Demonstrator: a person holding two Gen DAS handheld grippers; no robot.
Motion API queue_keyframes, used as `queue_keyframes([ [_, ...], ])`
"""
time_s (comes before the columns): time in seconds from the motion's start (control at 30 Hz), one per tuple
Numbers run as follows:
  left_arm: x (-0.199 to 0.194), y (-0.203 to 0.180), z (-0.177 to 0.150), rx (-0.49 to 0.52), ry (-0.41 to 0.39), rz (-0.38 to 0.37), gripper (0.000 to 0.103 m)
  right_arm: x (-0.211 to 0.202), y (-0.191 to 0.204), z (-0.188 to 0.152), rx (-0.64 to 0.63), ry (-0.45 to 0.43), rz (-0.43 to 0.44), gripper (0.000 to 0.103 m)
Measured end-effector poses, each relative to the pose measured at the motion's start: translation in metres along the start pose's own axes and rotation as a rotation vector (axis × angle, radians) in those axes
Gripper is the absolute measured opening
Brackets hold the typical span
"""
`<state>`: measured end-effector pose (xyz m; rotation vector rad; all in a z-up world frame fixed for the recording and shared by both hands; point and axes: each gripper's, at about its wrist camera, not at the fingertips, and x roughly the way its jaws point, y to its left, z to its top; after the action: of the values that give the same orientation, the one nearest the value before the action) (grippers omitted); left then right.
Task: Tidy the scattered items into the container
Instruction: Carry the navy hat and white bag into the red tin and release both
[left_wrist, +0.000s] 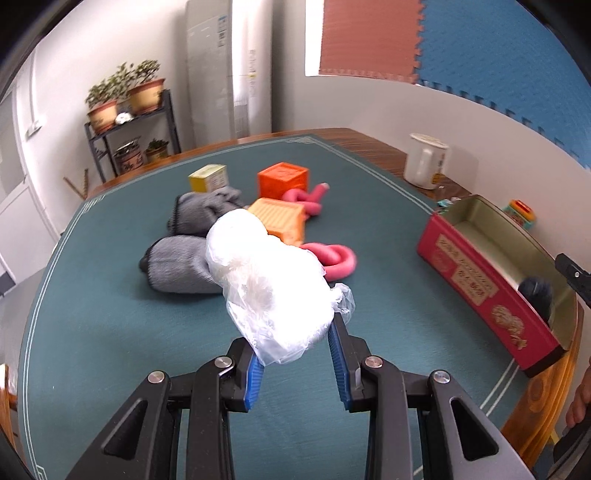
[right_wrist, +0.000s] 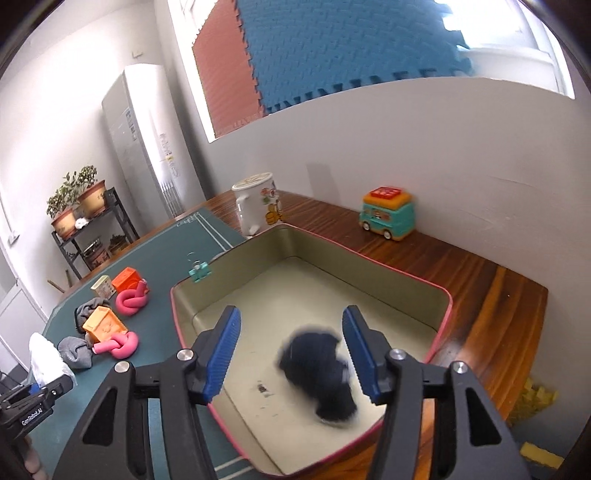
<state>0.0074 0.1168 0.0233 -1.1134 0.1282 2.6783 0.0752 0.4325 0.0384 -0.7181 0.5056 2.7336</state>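
My left gripper (left_wrist: 295, 332) is shut on a white plastic-wrapped bundle (left_wrist: 266, 280) and holds it above the green mat. Behind it lie two grey socks (left_wrist: 177, 264), two orange blocks (left_wrist: 282, 218), two pink knotted tubes (left_wrist: 334, 258) and a yellow box (left_wrist: 207, 177). The red tin container (left_wrist: 480, 273) stands at the right. In the right wrist view my right gripper (right_wrist: 291, 332) is open above the container (right_wrist: 441, 317). A dark, motion-blurred item (right_wrist: 319, 373) is in the tin below the gripper.
A white mug (right_wrist: 256, 206) stands behind the container, a teal binder clip (right_wrist: 200, 272) on its far rim, a toy bus (right_wrist: 388, 214) by the wall. Yellow scraps (right_wrist: 535, 398) lie beyond the table's right edge.
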Motion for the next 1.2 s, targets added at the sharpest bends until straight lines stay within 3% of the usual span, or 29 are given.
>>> queue_keyframes([
  [0.37, 0.003, -0.063, 0.027, 0.099, -0.019, -0.065, 0.034, -0.009, -0.027, -0.005, 0.060, -0.033, 0.015, 0.063],
  [0.53, 0.009, -0.101, 0.041, 0.152, -0.023, -0.128, 0.034, -0.016, -0.040, -0.006, 0.075, -0.055, -0.004, 0.067],
  [1.07, 0.038, -0.189, 0.069, 0.267, 0.007, -0.349, 0.034, -0.015, -0.070, -0.002, 0.111, -0.061, -0.051, 0.068],
  [1.1, 0.040, -0.192, 0.070, 0.268, 0.014, -0.366, 0.037, -0.014, -0.071, -0.002, 0.112, -0.059, -0.053, 0.068],
  [1.2, 0.044, -0.194, 0.071, 0.257, 0.022, -0.396, 0.076, -0.010, -0.071, -0.002, 0.112, -0.051, -0.055, 0.068],
])
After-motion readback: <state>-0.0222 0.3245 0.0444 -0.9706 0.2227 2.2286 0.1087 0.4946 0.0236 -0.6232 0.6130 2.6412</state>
